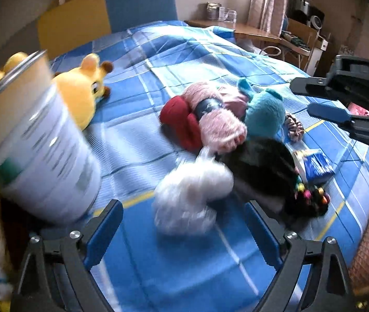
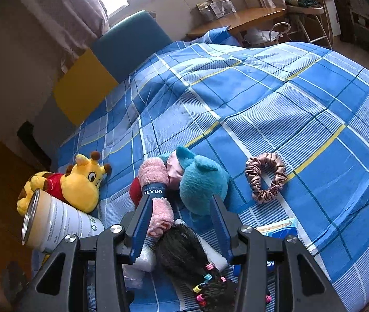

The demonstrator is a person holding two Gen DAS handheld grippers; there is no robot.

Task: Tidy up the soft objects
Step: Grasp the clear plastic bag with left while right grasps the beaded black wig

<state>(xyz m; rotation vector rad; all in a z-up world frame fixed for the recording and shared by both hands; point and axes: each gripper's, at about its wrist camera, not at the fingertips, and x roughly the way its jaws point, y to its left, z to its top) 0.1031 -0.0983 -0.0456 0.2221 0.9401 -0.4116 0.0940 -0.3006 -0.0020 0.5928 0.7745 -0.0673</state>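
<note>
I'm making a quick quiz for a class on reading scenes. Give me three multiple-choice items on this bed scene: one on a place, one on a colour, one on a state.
1. Where does the scrunchie lie?
A. on the bedspread, apart from the toy pile
B. inside the tin
C. on the giraffe

2. What colour is the giraffe toy's shirt?
A. green
B. red
C. white

3. How do the left tongs stand?
A. shut on the tin
B. shut on a plush
C. open, holding nothing

Key: 1 A, it rests alone on the blue checked bedspread; 2 B, red shows in the right wrist view; 3 C, the blue pads stand wide apart with only bedspread and a white fluffy item beyond them.
</note>
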